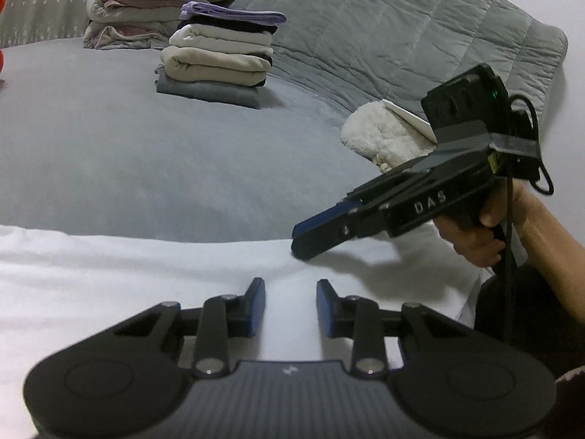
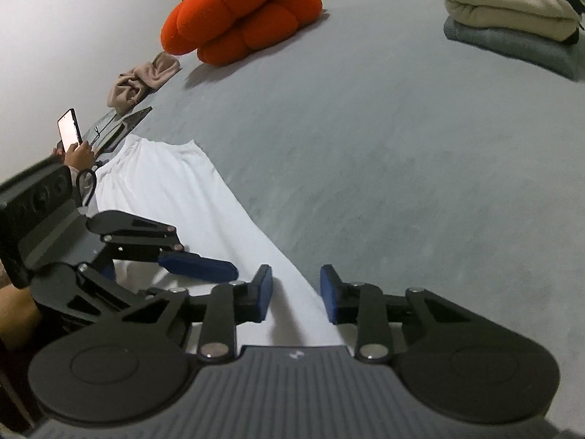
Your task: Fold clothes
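Note:
A white garment (image 1: 109, 274) (image 2: 175, 190) lies spread flat on the grey bed sheet (image 1: 146, 153) (image 2: 384, 146). My left gripper (image 1: 290, 292) hovers low over the garment, open, with only white cloth showing in the gap. In the right wrist view the left gripper (image 2: 215, 269) rests its blue fingertips on the cloth. My right gripper (image 2: 296, 289) is open over the garment's right edge, nothing between its fingers. From the left wrist view the right gripper (image 1: 303, 239) is seen side-on, a hand on its handle, tip touching the cloth.
A stack of folded clothes (image 1: 219, 58) (image 2: 512, 11) sits further back, with folded blankets (image 1: 146, 11) and a quilted grey cover (image 1: 384, 29) behind. A white plush (image 1: 380, 135), an orange cushion (image 2: 241, 18), a beige cloth (image 2: 146, 80) and a hand-held phone (image 2: 69, 128) ring the bed.

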Action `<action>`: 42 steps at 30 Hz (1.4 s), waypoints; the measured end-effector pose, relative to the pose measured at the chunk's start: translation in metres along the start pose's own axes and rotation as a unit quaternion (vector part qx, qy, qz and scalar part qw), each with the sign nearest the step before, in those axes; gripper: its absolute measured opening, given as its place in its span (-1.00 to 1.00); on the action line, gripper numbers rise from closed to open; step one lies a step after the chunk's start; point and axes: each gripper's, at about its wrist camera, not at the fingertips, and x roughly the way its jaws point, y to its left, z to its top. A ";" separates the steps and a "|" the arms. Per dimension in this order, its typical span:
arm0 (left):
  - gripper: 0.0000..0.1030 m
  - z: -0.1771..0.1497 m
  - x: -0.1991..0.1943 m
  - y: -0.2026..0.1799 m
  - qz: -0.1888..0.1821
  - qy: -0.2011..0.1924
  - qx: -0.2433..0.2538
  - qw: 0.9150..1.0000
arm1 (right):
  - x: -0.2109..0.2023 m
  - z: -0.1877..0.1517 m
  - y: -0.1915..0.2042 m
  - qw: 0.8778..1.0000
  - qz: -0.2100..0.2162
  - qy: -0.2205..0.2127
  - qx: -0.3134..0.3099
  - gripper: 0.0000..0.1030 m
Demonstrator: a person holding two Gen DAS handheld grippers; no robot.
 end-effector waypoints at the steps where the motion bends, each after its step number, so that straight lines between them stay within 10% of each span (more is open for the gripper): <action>1: -0.39 -0.001 0.000 0.000 0.000 0.000 0.000 1.000 | 0.000 0.000 -0.001 1.000 0.005 0.002 0.004 -0.69; 28: -0.33 0.003 -0.005 0.004 -0.012 0.011 0.002 1.000 | 0.001 -0.004 0.011 0.996 0.085 0.025 -0.017 -0.89; 35: -0.32 0.001 -0.005 0.048 -0.079 0.004 -0.171 0.982 | 0.004 -0.010 0.018 0.993 0.091 0.048 -0.053 -0.88; 39: -0.93 -0.004 0.001 0.061 -0.069 0.009 -0.223 0.972 | -0.001 -0.010 0.020 0.994 0.084 0.037 -0.064 -0.72; 42: -0.96 -0.006 0.003 0.060 -0.057 0.018 -0.222 0.973 | -0.009 -0.007 0.016 0.996 0.068 0.015 -0.058 -0.71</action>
